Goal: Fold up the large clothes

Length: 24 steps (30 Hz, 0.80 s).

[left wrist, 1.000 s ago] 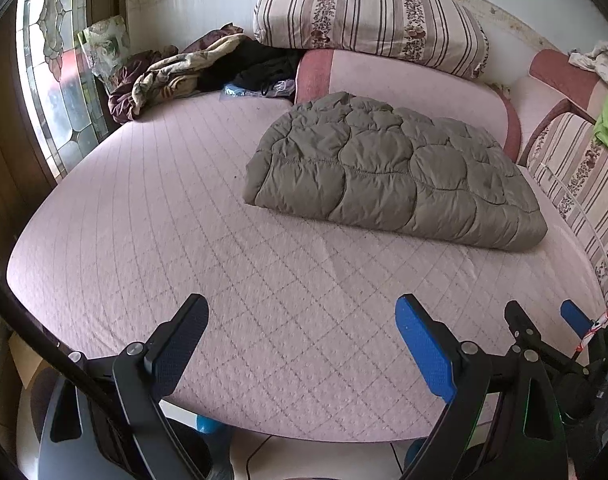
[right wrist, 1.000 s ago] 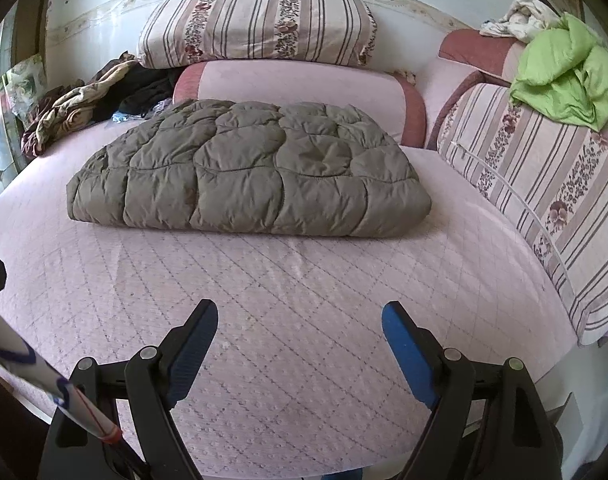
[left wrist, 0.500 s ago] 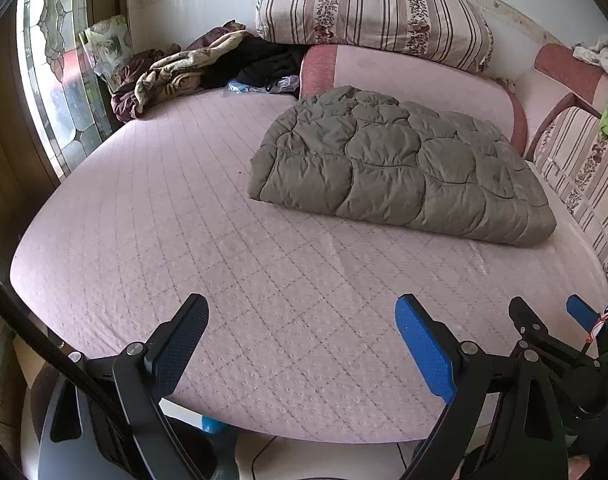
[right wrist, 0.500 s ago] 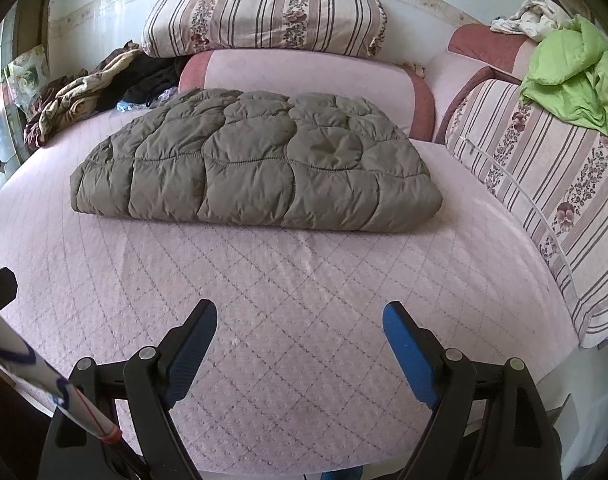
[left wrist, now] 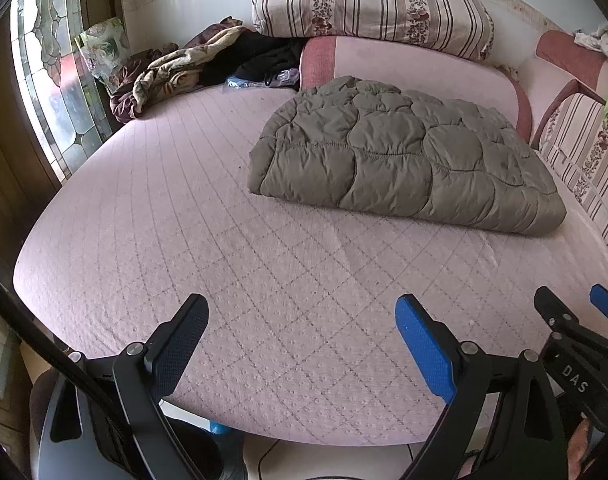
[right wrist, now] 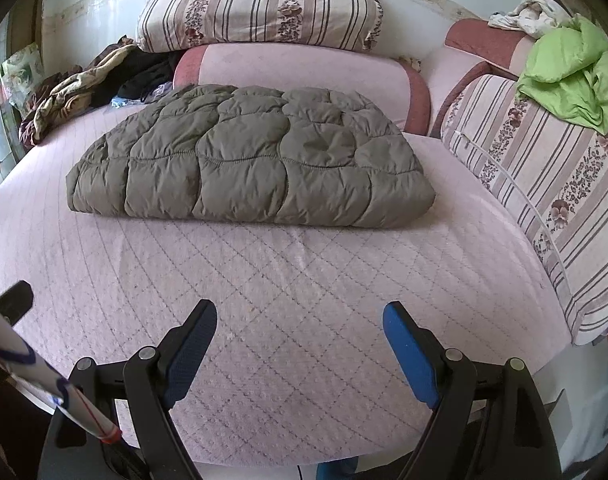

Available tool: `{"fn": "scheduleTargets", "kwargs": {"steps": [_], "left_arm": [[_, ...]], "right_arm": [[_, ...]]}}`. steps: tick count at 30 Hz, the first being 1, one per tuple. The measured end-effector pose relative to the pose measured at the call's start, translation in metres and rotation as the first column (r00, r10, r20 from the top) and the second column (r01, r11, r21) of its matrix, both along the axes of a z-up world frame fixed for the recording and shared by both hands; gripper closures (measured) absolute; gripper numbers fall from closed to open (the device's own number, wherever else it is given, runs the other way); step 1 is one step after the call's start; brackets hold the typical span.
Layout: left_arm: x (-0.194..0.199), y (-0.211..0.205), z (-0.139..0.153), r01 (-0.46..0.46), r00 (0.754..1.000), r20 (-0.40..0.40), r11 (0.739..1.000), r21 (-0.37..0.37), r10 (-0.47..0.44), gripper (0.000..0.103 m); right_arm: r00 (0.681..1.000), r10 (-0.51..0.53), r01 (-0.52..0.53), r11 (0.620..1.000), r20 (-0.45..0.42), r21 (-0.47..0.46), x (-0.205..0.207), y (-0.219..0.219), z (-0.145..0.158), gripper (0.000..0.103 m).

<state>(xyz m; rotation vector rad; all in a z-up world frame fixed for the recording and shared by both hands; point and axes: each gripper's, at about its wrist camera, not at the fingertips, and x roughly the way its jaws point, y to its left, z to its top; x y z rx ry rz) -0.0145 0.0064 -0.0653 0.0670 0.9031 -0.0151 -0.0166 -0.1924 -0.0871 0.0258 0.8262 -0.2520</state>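
A grey-olive quilted puffer garment (left wrist: 400, 156) lies folded into a flat bundle on the pink quilted bed (left wrist: 183, 220), toward the far right; it also shows in the right wrist view (right wrist: 247, 168). My left gripper (left wrist: 299, 320) is open and empty above the bed's near edge, well short of the garment. My right gripper (right wrist: 299, 324) is open and empty, also above the near edge, its tips showing at the right of the left wrist view (left wrist: 576, 304).
Striped pillows (right wrist: 259, 8) and pink bolsters (right wrist: 299, 68) line the back and right side. Crumpled clothes (left wrist: 175, 72) lie at the back left by a stained-glass window (left wrist: 51, 64). A green garment (right wrist: 572, 76) lies on the right cushions.
Both grippers have shifted slightly forward and tilted, so the garment sits a little lower and nearer in both views. Both stay open and empty. The garment has not moved.
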Motion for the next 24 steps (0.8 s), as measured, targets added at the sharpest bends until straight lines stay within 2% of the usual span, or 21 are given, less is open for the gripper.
{"fn": "scheduleTargets", "kwargs": {"steps": [24], "left_arm": [[0.0063,0.0003,-0.0089,0.019,0.999,-0.033,1.000,-0.011,-0.019,0.009]], "right_arm": [[0.999,0.001,-0.001,1.000,-0.041,0.002,0.0048,0.0018,-0.0089,0.014]]}}
